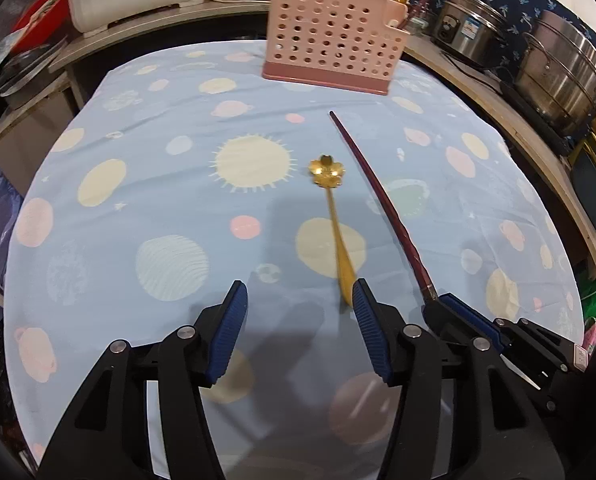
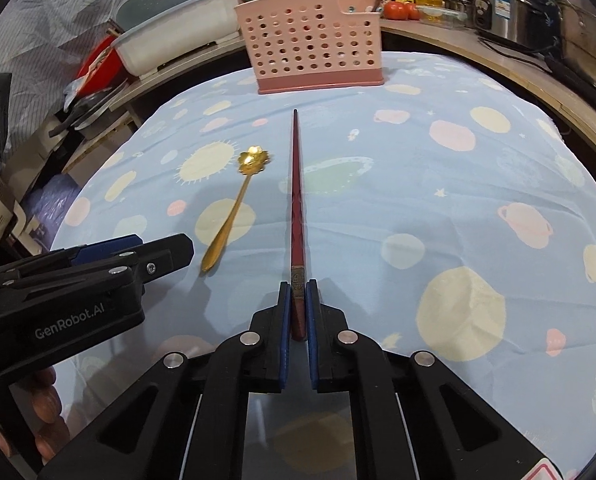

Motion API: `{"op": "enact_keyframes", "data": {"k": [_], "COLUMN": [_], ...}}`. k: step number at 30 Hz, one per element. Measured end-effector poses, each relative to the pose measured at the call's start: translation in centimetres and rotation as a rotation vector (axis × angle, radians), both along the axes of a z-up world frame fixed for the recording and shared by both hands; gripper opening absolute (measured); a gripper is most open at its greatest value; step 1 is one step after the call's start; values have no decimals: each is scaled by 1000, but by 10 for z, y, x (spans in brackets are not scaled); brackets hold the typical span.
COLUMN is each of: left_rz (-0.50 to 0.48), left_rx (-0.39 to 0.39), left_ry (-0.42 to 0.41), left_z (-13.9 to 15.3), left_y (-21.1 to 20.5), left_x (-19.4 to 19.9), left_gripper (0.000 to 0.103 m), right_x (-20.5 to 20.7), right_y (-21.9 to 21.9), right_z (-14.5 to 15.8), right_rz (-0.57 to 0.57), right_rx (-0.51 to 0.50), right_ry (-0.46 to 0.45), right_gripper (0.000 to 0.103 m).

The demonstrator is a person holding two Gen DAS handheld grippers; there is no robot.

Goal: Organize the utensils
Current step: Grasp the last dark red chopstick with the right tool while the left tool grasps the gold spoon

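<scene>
Right tongs (image 2: 298, 300) are pinched shut on the thick butt end of the dark red chopstick (image 2: 296, 200); blue pads (image 2: 285, 320) press it from both sides, and the rest of the stick lies flat on the cloth, tip pointing at the far edge of the bench (image 1: 98, 240). Left tongs (image 1: 298, 308) are spread with nothing between the pads. The gold spoon (image 1: 331, 216) lies on the cloth just ahead of them; its handle end sits right by the inner face of the right-hand finger (image 1: 367, 320), and I cannot tell from here whether it touches. From the right wrist view, the spoon's handle end lies just beyond the left tongs' tip with cloth visible between. Spoon has a flower-shaped bowl, bowl end toward the far edge, handle toward the near edge, roughly mid-bench. Chopstick lies just right of the spoon, near it but not touching, the two slightly splayed apart at the far ends. Pink perforated utensil holder (image 1: 329, 48) stands upright at the far edge of the bench, centre-right, well apart from both utensils; a few sticks poke out of its right-hand compartment. Bench is covered in a light blue cloth (image 2: 417, 160) with planet print. Fingers of the person's left hand (image 2: 46, 404) show under the left tongs' body. Beyond the right edge there are steel pots (image 1: 561, 76) on a side counter.
</scene>
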State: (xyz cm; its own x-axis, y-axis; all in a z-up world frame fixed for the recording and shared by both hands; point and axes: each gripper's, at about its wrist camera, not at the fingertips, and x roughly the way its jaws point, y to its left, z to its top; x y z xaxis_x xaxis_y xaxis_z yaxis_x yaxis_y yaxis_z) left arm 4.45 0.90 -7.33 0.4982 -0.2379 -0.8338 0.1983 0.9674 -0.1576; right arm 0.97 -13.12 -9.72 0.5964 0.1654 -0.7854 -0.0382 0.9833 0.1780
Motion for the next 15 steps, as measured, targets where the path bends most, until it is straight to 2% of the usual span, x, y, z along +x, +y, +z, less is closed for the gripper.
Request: {"op": "enact_keyframes", "data": {"k": [6, 10, 12, 15], "left_rz": [-24, -22, -23, -23], "left_rx": [-12, 10, 13, 16], "left_ry": [22, 5, 0, -7], "left_z": [-10, -11, -12, -12], "left_y": [-14, -19, -19, -17], "left_x": [6, 8, 8, 6], "left_gripper": [51, 49, 39, 30], "right_x": [-3, -4, -4, -4], "right_y": [-14, -14, -14, -14], "right_z": [-1, -1, -2, -2], "right_rz": [-30, -31, -31, -31], "right_rx": [26, 26, 27, 26], "right_ry": [6, 5, 5, 5], "right_gripper": [7, 7, 7, 7]}}
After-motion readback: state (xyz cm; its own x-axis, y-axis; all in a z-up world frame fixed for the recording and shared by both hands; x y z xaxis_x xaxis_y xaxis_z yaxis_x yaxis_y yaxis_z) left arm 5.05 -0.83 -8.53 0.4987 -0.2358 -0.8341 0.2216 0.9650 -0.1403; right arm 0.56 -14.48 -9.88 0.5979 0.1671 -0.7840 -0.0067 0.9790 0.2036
